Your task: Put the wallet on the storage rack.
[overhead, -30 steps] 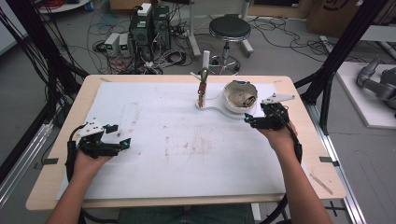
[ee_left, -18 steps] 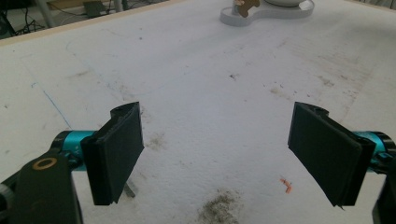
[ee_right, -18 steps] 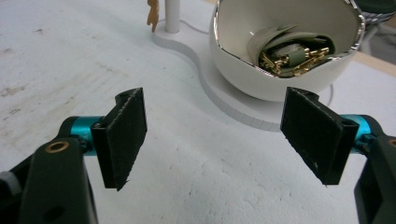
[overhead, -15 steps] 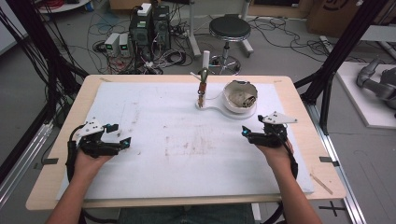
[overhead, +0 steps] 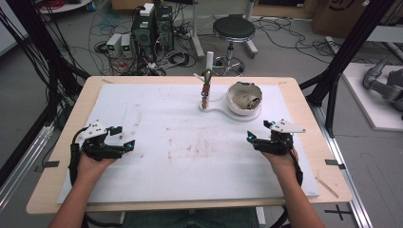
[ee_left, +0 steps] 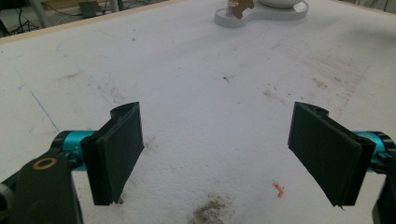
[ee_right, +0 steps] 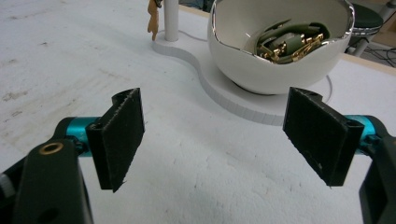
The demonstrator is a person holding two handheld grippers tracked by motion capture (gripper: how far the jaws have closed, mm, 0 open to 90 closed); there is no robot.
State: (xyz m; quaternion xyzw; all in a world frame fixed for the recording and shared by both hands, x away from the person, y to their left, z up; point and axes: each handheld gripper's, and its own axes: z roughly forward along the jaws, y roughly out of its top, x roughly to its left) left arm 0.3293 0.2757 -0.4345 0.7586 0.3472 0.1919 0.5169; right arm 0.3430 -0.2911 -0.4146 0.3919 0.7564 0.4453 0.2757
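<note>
Right gripper (overhead: 260, 137), jaws spread wide and empty, sits nearer the white egg-shaped bowl of gold-and-green clips (ee_right: 278, 44), which lies straight ahead; left gripper (overhead: 122, 138) likewise open, well apart.

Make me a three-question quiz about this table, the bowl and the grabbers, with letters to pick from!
1. Where is the white bowl?
A. far side of the table, nearer the right hand-held gripper
B. beside the left hand-held gripper
C. on the floor

2. What colour are the pads on the jaws?
A. red
B. black
C. yellow

3. How do the right hand-held gripper's jaws stand?
A. shut on the bowl
B. shut, empty
C. wide open, empty

Answers: 1 A, the high view shows it beyond the right hand. 2 B, both gripper views show black pads. 3 C, bare table lies between them.
</note>
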